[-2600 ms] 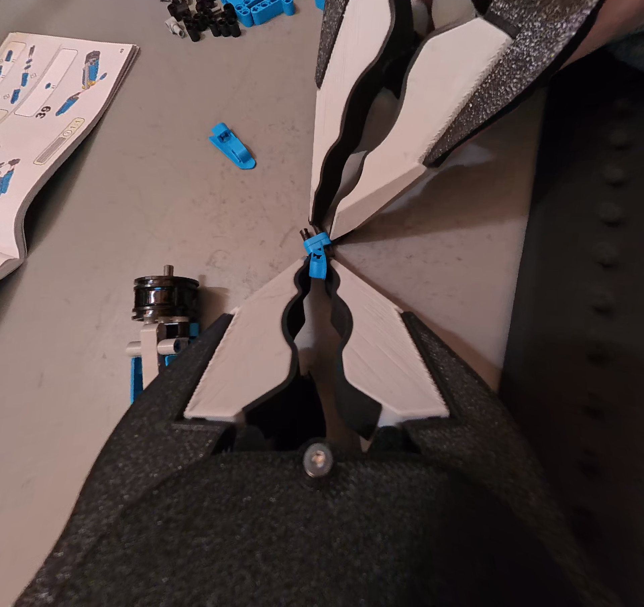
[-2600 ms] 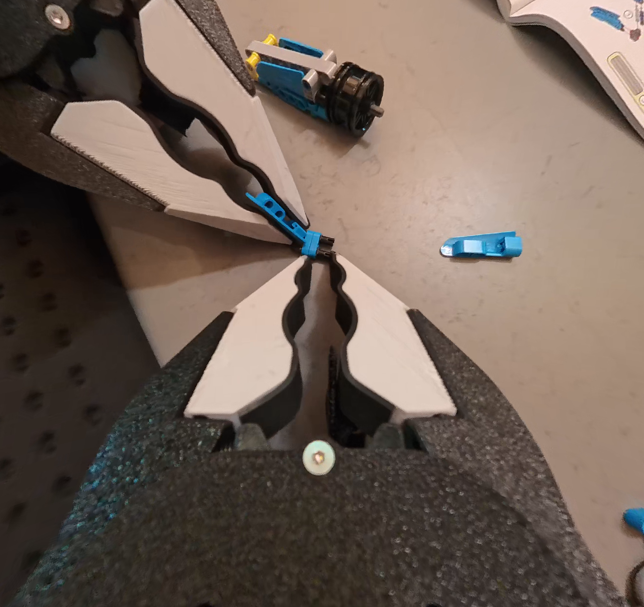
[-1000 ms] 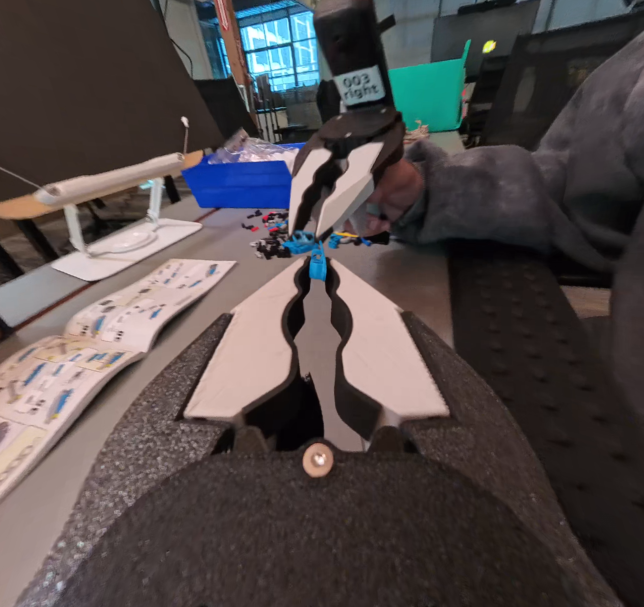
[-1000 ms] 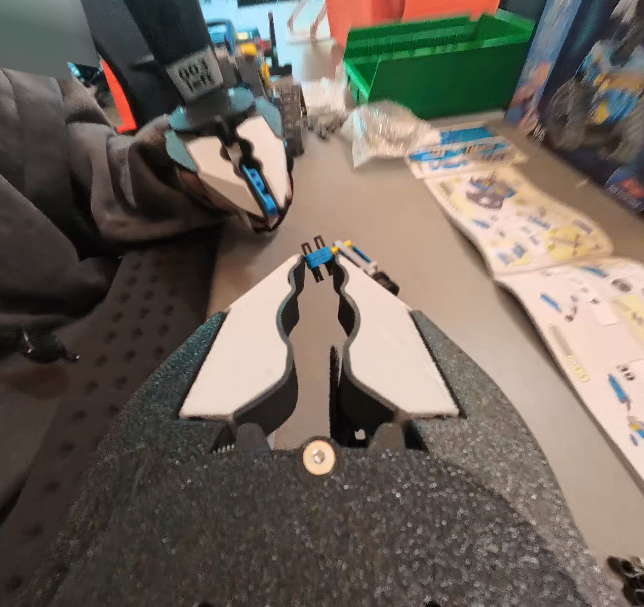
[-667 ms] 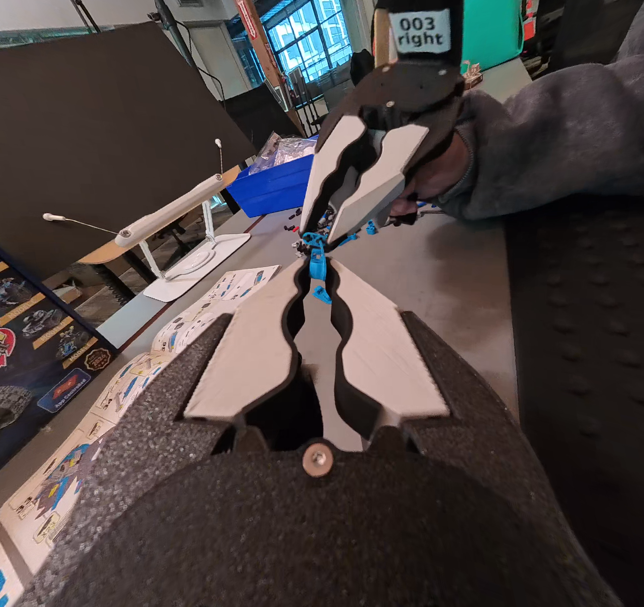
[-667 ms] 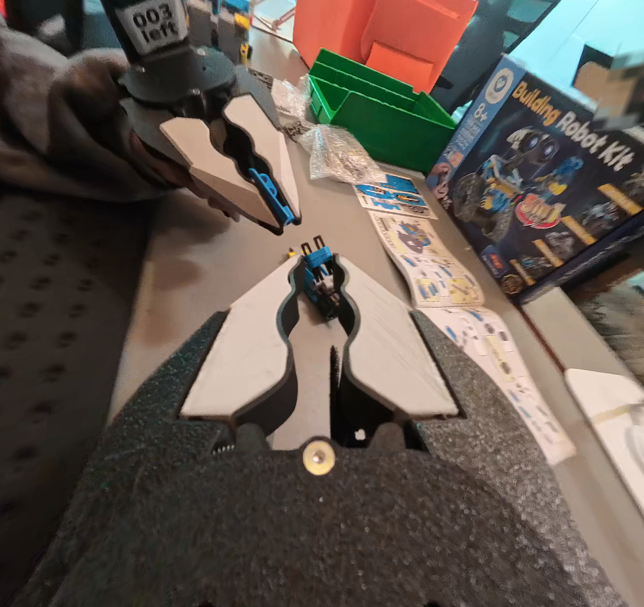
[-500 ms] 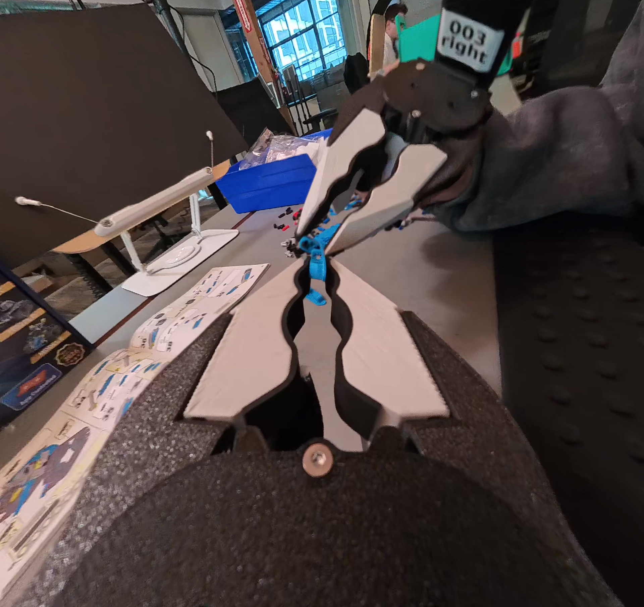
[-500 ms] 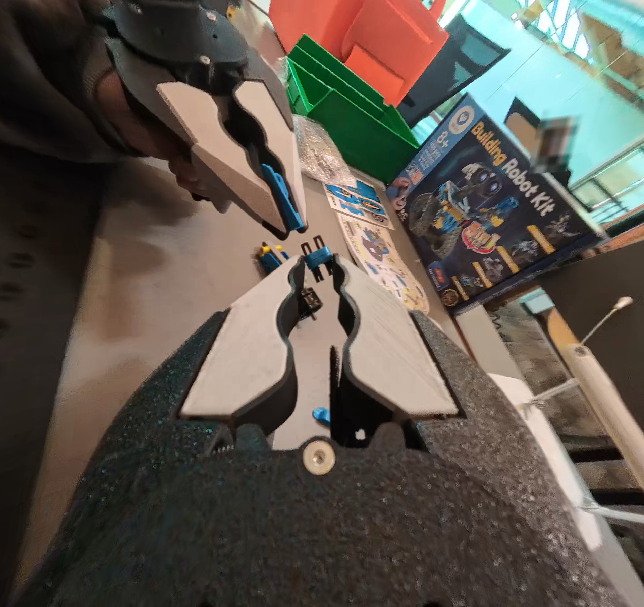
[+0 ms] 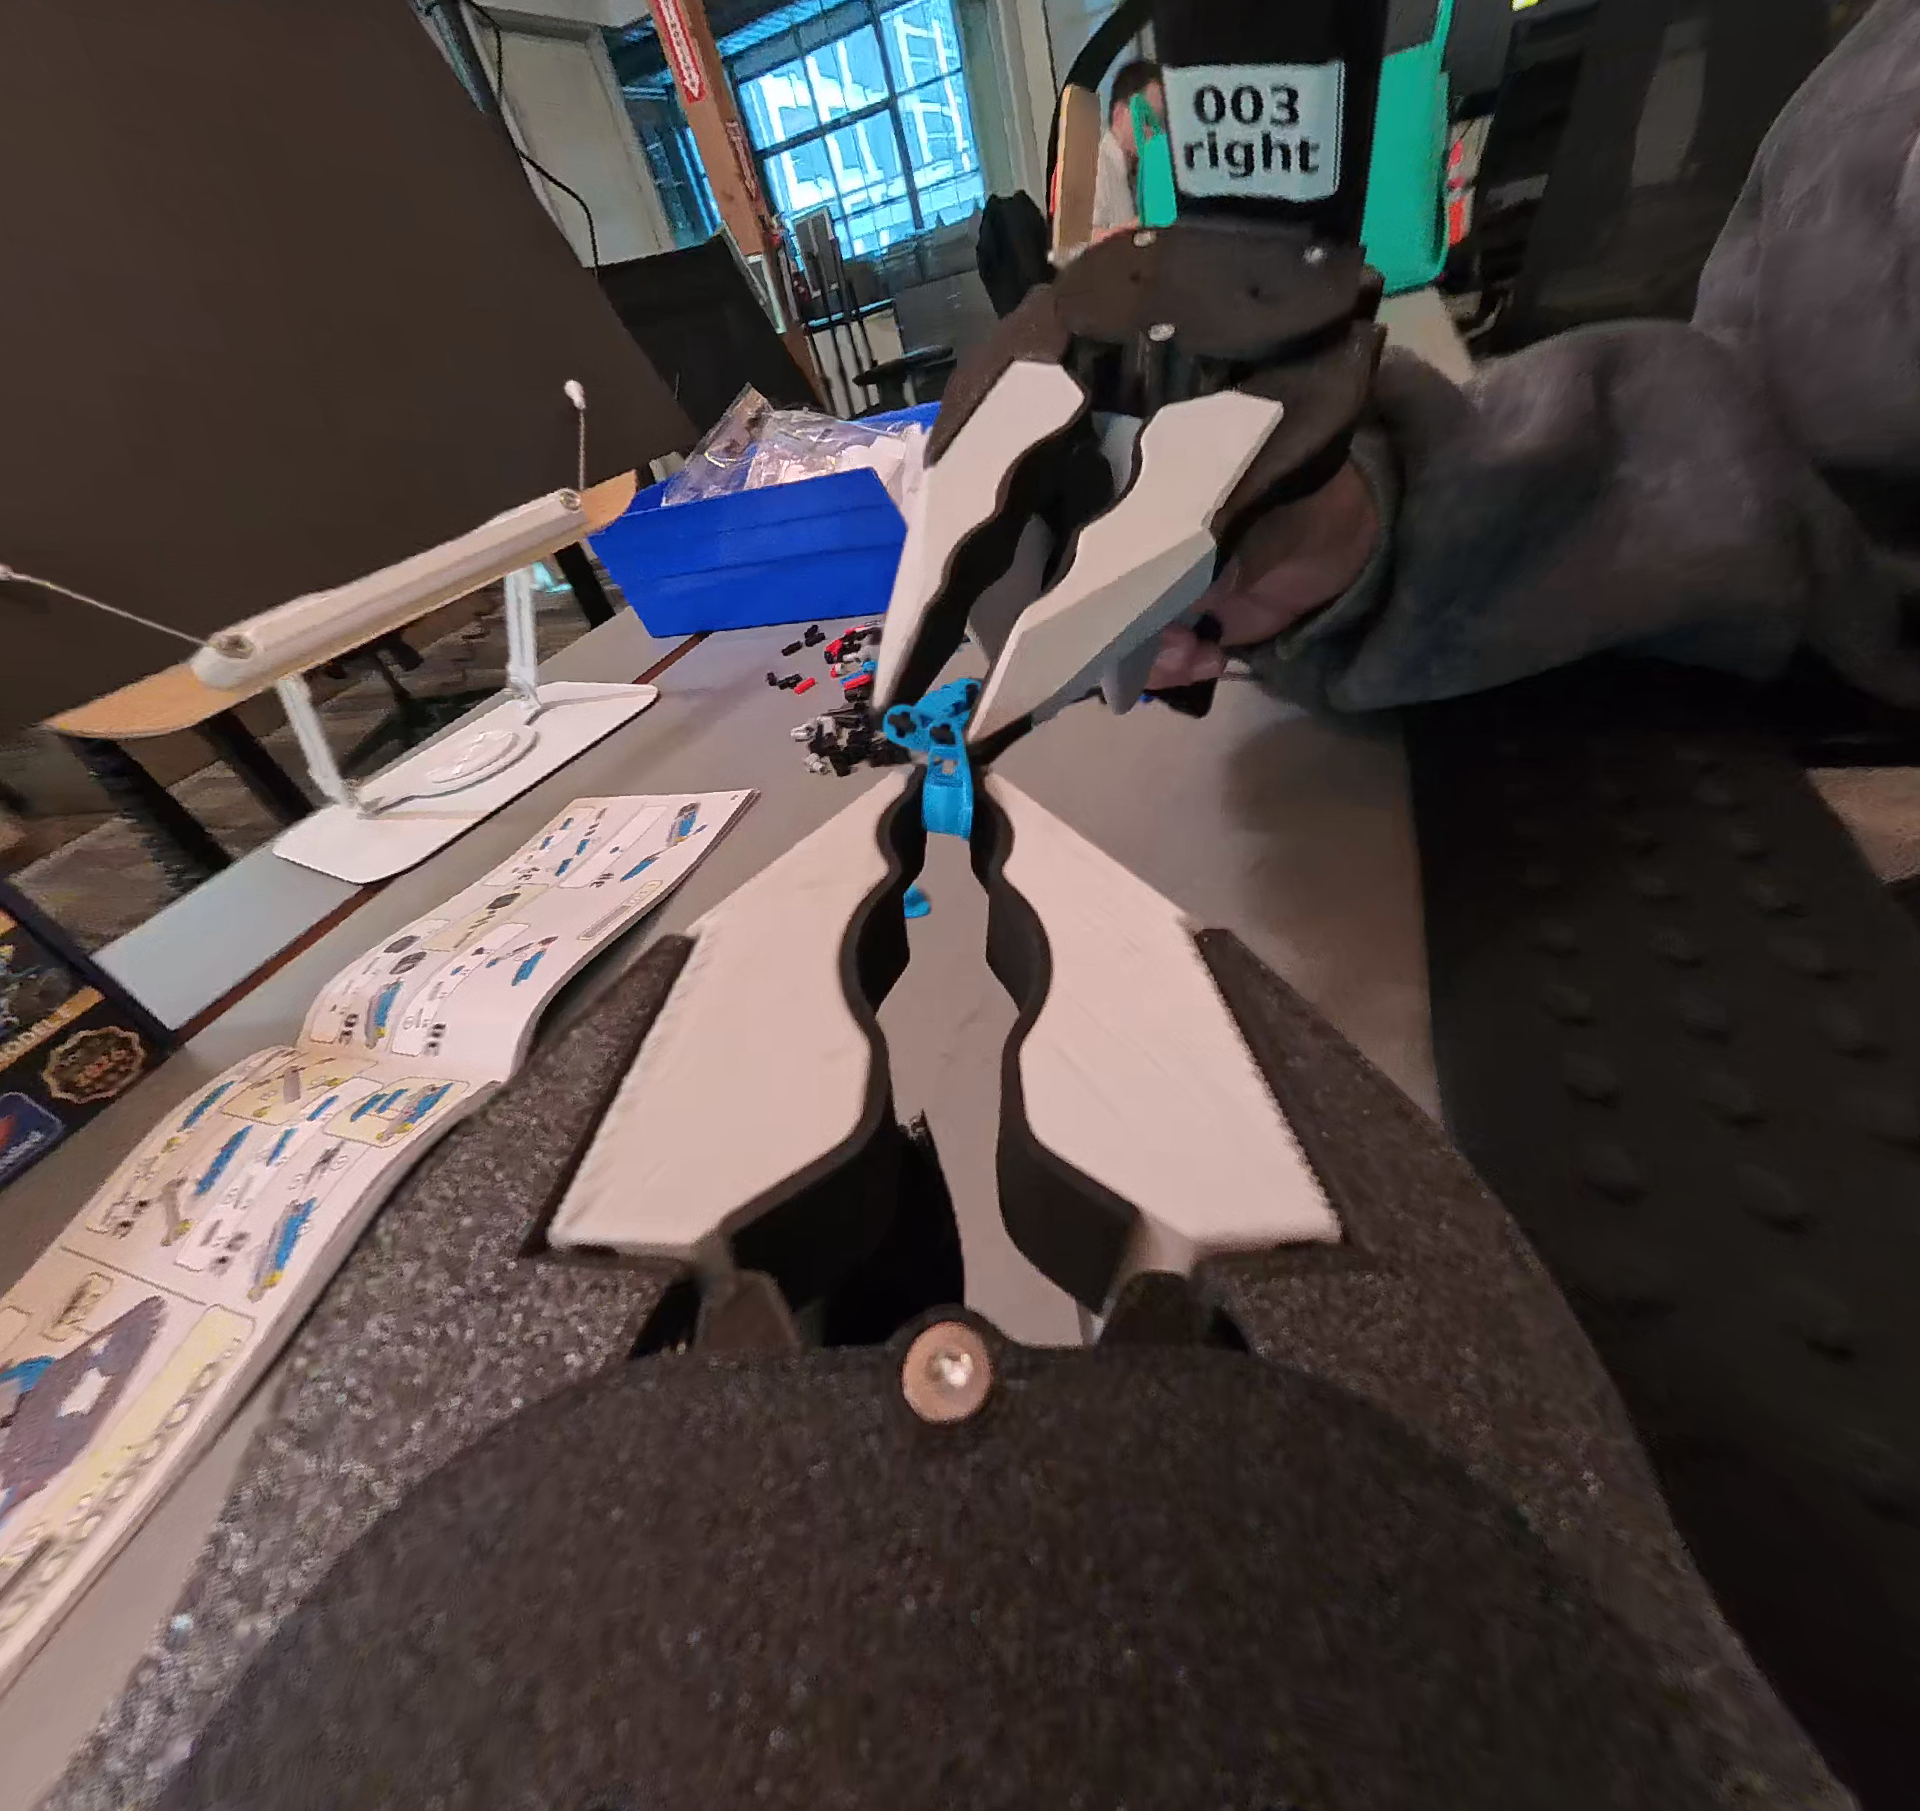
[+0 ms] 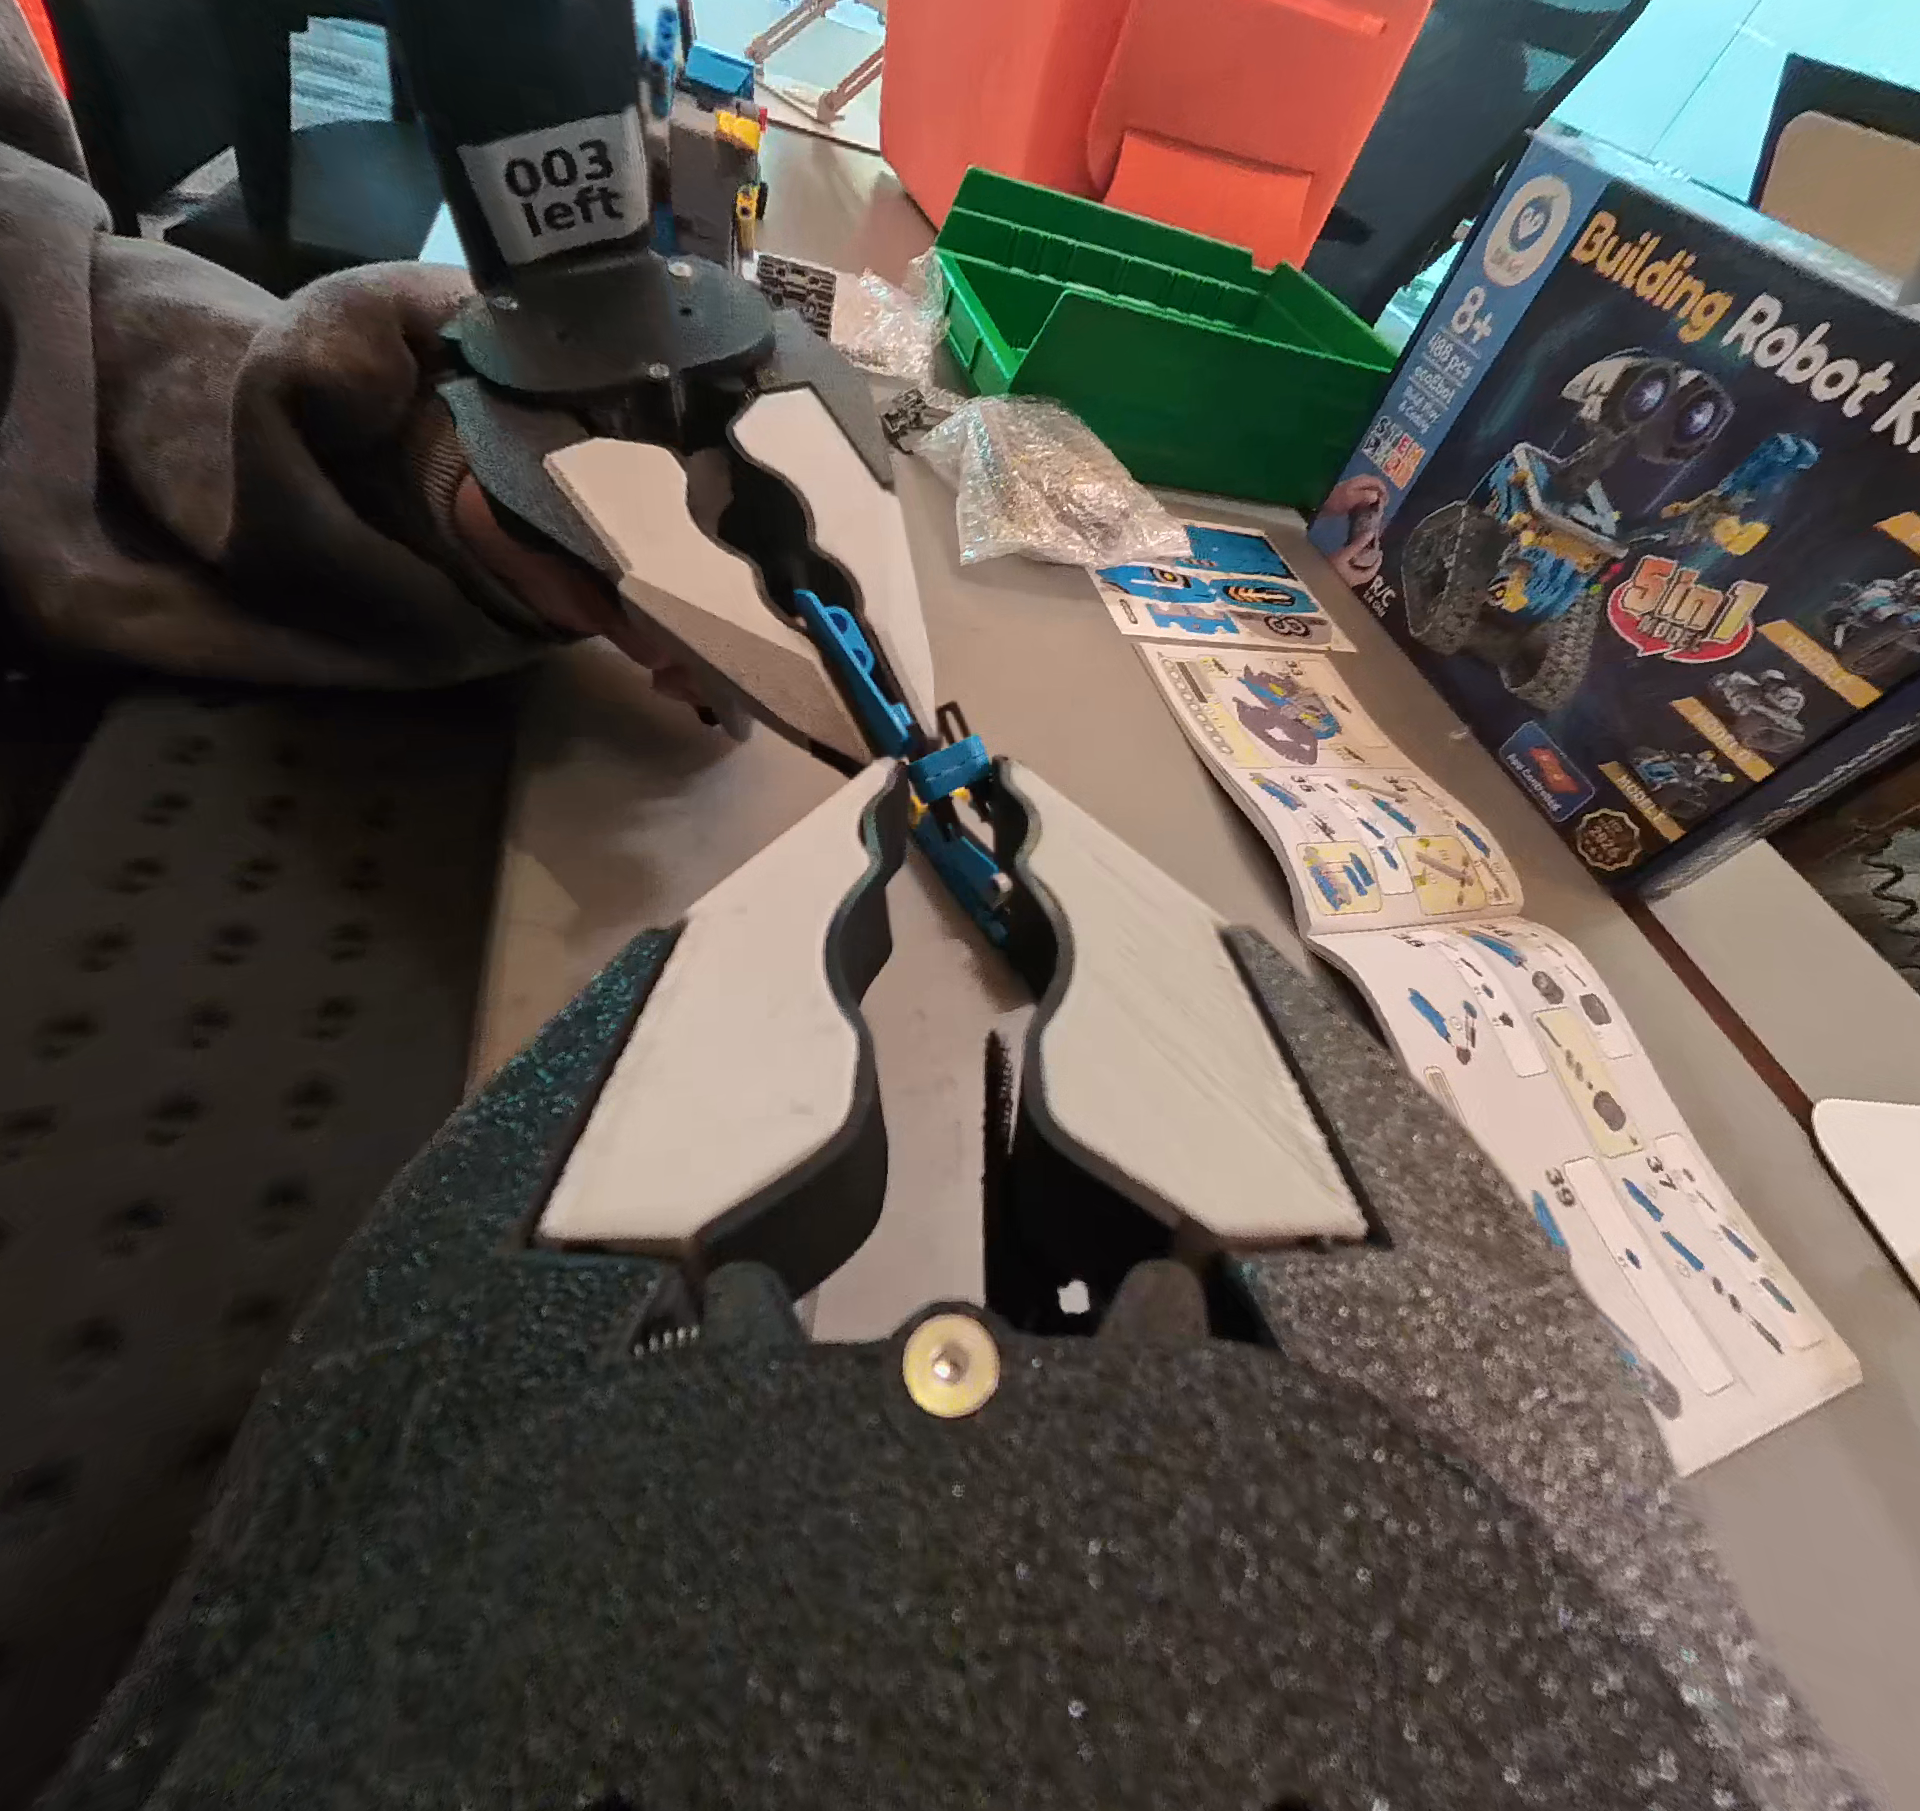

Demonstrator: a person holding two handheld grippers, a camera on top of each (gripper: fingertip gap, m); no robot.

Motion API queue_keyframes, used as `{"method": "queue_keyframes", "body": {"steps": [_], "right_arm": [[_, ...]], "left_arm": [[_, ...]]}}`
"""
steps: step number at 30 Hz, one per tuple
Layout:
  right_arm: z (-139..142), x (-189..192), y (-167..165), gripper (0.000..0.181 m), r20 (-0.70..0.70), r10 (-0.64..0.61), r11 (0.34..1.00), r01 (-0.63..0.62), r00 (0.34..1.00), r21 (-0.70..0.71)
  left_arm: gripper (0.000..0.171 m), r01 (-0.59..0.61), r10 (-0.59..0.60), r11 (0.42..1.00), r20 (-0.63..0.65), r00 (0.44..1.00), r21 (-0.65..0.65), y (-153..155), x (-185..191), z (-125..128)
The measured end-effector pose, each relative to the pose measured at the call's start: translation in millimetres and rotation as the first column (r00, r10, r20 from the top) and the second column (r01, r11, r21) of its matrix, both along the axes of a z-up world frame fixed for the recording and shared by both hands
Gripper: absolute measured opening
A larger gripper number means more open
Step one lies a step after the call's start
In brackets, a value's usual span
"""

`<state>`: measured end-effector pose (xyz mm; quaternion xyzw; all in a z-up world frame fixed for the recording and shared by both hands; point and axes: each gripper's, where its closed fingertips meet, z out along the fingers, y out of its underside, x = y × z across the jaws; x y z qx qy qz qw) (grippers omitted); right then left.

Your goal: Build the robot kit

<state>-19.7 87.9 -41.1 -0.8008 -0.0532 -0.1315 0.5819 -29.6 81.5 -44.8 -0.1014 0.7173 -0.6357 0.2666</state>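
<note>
Grippers meet tip to tip above the grey table [image 9: 1226,826]. The left gripper [image 9: 943,805] is clamped on a blue beam [image 10: 854,665], whose long axis runs along its fingers and points straight at the right gripper [image 10: 951,774]. That one pinches a small blue connector [image 10: 948,762] with black pins, touching the beam's end. Each gripper's handle carries a white label, and a dark printed kit box [image 10: 1662,514] and open instruction booklet [image 10: 1455,982] lie to the right; their wording I leave unread.
</note>
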Motion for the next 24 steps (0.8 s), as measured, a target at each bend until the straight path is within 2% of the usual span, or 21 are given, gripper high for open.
{"method": "queue_keyframes", "body": {"steps": [4, 7, 9, 12, 14, 17, 20, 21, 23, 24], "right_arm": [[-6.7, 2.5, -1.7, 0.015, -0.029, -0.007, 0.999, 0.006, 1.000, -0.034], [-15.2, 4.7, -5.1, 0.015, -0.079, 0.007, 0.998, -0.012, 0.997, -0.066], [-39.6, 3.8, -10.7, 0.016, -0.155, 0.030, 0.983, -0.058, 0.987, -0.177], [-94.9, 3.0, -31.1, 0.016, -0.229, 0.015, 0.895, -0.116, 0.973, -0.431], [-108.5, 4.9, -36.0, 0.016, -0.229, 0.005, 0.872, -0.117, 0.973, -0.476], [-121.6, -0.4, -39.3, 0.017, -0.313, 0.005, 0.848, -0.170, 0.950, -0.502], [-117.9, 0.1, -38.6, 0.018, -0.356, 0.008, 0.865, -0.185, 0.935, -0.467], [-110.9, -1.4, -36.2, 0.025, -0.389, 0.021, 0.884, -0.199, 0.921, -0.424], [-85.1, -7.4, -27.9, 0.031, -0.513, 0.078, 0.930, -0.248, 0.855, -0.272], [-67.4, -13.7, -24.2, 0.031, -0.597, 0.141, 0.943, -0.290, 0.790, -0.161]], "left_arm": [[0.007, -0.057, 0.049, 0.994, 0.086, 0.995, 0.091, -1.3, 3.5, -6.9], [0.007, -0.059, 0.046, 0.989, 0.094, 0.995, 0.133, -2.7, 4.1, -14.0], [0.007, -0.058, 0.043, 0.988, 0.103, 0.994, 0.145, -3.3, 3.8, -16.0], [0.007, -0.044, 0.026, 0.979, 0.091, 0.996, 0.200, -5.3, 2.9, -27.0], [0.007, -0.053, 0.024, 0.964, 0.112, 0.993, 0.261, -6.5, 3.3, -36.2], [0.007, -0.061, 0.018, 0.942, 0.133, 0.991, 0.330, -7.8, 3.7, -47.4], [0.007, -0.050, 0.005, 0.945, 0.138, 0.990, 0.323, -9.0, 1.4, -46.2], [0.006, -0.044, 0.000, 0.949, 0.141, 0.990, 0.312, -9.7, 0.3, -44.2], [0.007, -0.034, -0.010, 0.959, 0.155, 0.988, 0.281, -11.2, -2.5, -38.0], [0.007, -0.026, -0.017, 0.965, 0.161, 0.987, 0.262, -12.1, -4.3, -34.6]]}}
